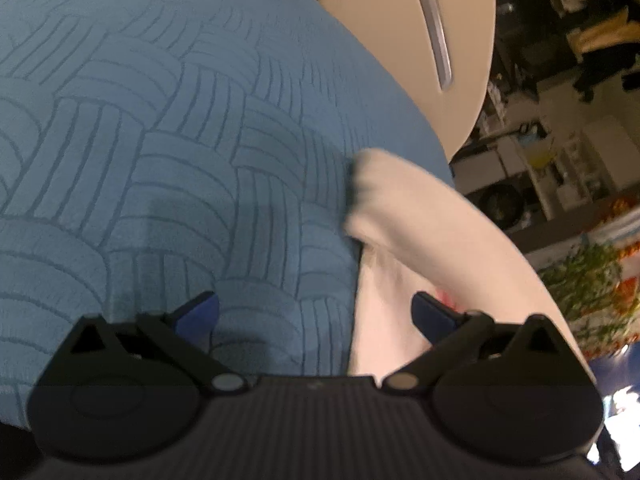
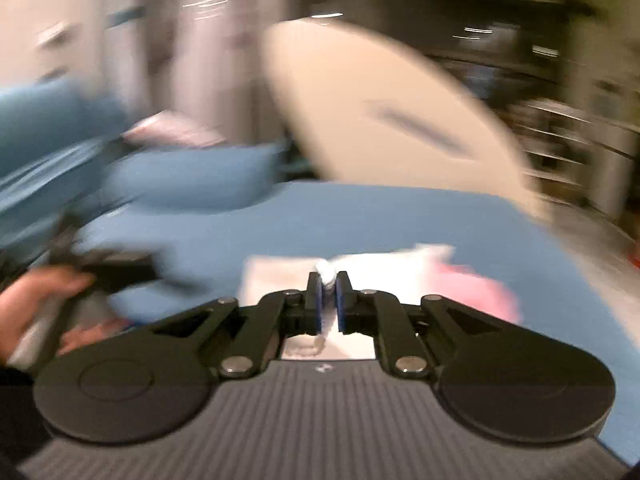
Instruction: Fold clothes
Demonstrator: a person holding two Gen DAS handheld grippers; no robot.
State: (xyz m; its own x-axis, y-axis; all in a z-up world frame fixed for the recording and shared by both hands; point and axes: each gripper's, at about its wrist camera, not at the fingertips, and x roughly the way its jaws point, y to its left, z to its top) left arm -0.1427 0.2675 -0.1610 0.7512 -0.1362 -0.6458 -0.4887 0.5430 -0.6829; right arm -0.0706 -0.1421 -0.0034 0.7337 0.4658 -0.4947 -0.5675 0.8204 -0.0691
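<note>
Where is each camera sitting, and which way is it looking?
Left wrist: sits on the left gripper, open, looking down at the blue bedspread and white garment; only its own fingers show.
Right wrist: sits on the right gripper, shut on the white garment, looking across the bed; the person's left hand shows too. This view is blurred.
Shared: bedspread, garment and the beige board.

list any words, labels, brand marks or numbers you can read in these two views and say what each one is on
No readable text in either view.
Left gripper: a tiny mark on its ribbed body, too small to read.
Right gripper: the same small mark, blurred.
White garment: a pink patch shows, with no legible print.
Blue bedspread: only a stitched line pattern.
Background shelves: too blurred to read.
</note>
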